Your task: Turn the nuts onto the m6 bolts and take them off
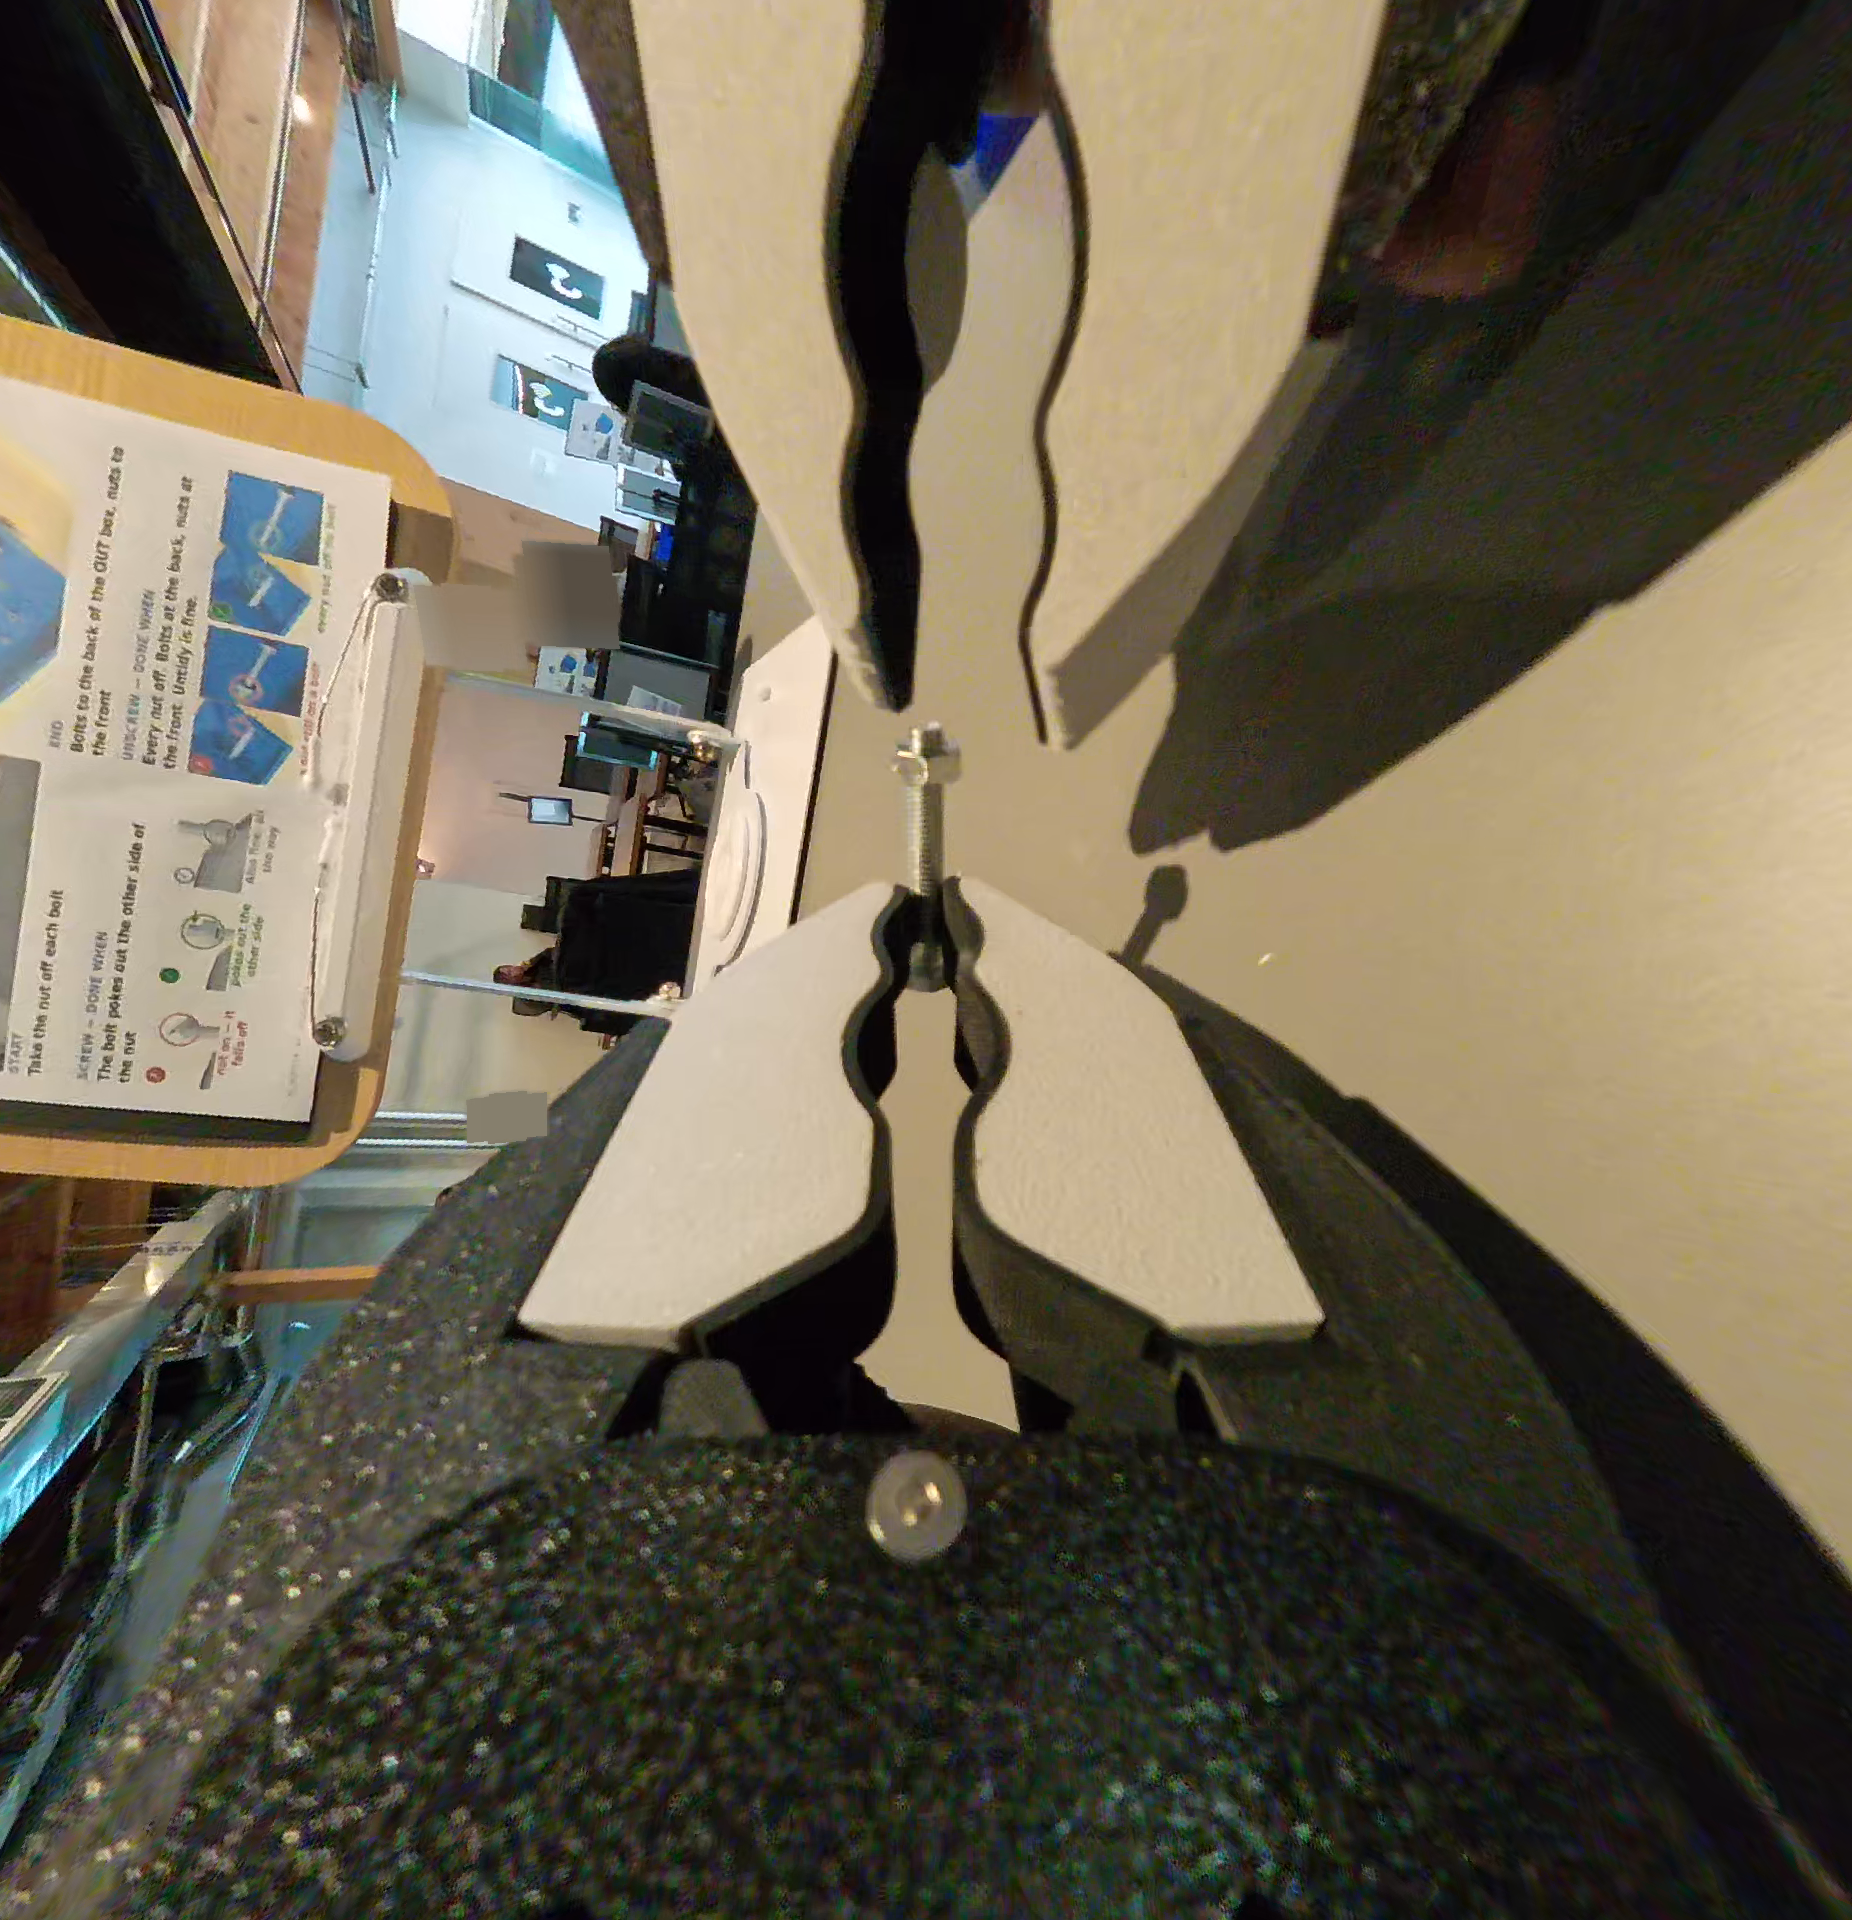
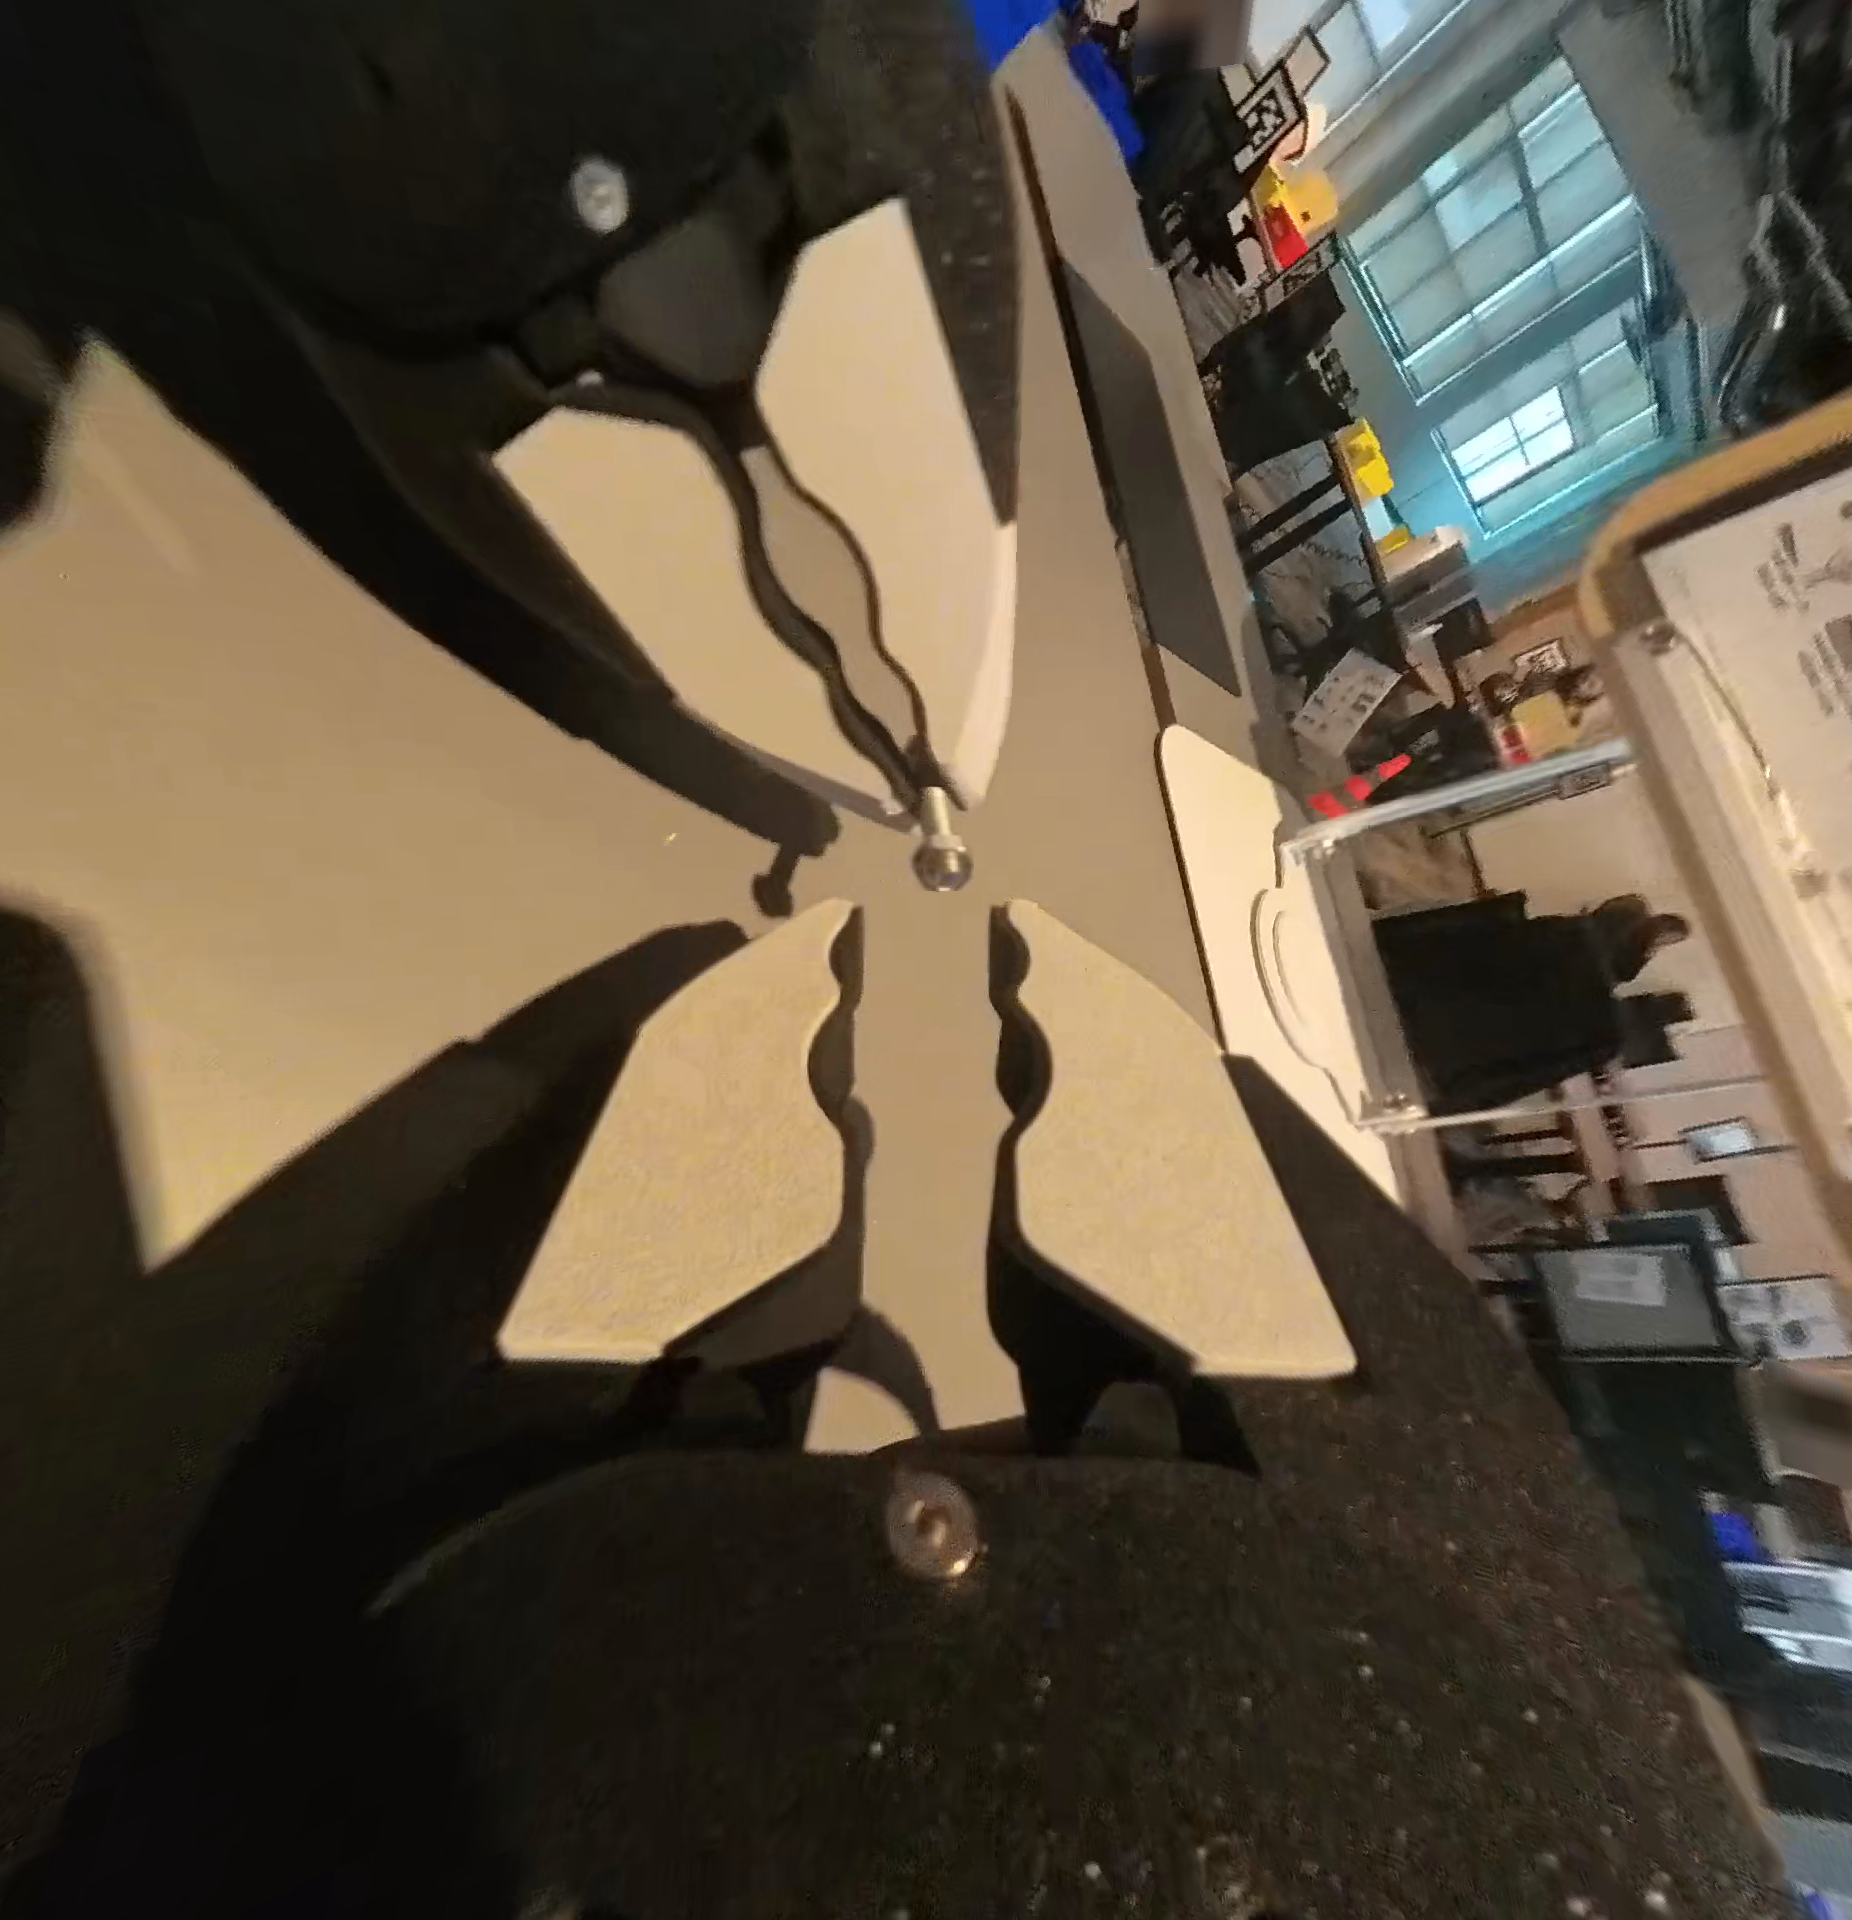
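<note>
my left gripper (image 1: 927, 894) is clamped on the bolt (image 1: 924, 831), shaft pointing straight out along my fingers, nut (image 1: 926, 764) sitting at the far tip. Right gripper (image 2: 924, 914) faces it head-on, jaws apart, nut just beyond its tips
</note>
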`<action>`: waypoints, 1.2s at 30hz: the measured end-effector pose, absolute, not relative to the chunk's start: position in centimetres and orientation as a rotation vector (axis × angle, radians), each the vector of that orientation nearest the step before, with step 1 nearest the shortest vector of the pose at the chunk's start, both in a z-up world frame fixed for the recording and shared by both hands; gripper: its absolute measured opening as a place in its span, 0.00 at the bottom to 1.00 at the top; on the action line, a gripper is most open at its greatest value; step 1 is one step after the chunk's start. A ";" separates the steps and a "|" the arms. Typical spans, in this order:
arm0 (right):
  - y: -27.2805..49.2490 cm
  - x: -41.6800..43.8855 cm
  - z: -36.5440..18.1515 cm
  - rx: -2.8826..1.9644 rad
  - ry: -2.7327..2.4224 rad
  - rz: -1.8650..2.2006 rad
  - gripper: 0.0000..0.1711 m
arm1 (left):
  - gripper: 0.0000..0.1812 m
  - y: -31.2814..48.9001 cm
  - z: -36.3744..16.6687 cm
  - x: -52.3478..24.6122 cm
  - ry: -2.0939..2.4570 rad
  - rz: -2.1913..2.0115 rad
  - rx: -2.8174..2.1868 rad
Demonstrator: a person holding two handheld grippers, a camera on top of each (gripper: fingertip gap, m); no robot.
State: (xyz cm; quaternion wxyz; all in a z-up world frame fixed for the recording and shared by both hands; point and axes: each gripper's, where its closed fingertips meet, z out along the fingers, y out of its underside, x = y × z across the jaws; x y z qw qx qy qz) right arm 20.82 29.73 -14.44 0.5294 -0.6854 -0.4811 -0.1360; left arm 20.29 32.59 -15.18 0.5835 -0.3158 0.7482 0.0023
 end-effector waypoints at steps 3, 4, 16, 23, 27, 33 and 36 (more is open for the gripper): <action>29.7 20.7 -14.7 -1.624 -1.177 -0.361 0.14 | 0.03 32.5 -15.4 20.3 1.758 0.005 -0.734; 29.8 20.8 -14.7 -1.622 -1.177 -0.373 0.14 | 0.03 32.4 -15.4 20.3 1.761 0.005 -0.732; 29.8 20.5 -15.2 -1.536 -1.282 -0.564 0.08 | 0.03 31.7 -16.3 20.4 1.823 0.001 -0.708; 30.0 20.3 -15.9 -1.930 -1.008 -0.205 0.06 | 0.03 32.2 -16.4 20.2 1.827 0.048 -0.696; 29.5 19.5 -15.2 -2.196 -0.467 0.485 0.06 | 0.03 32.1 -15.6 20.2 1.793 0.058 -0.666; 29.6 19.7 -14.4 -2.087 -0.518 0.576 0.09 | 0.03 32.3 -15.3 20.3 1.766 0.031 -0.700; 30.0 20.5 -14.7 -2.004 -0.763 0.179 0.16 | 0.03 32.5 -15.4 20.3 1.766 0.020 -0.722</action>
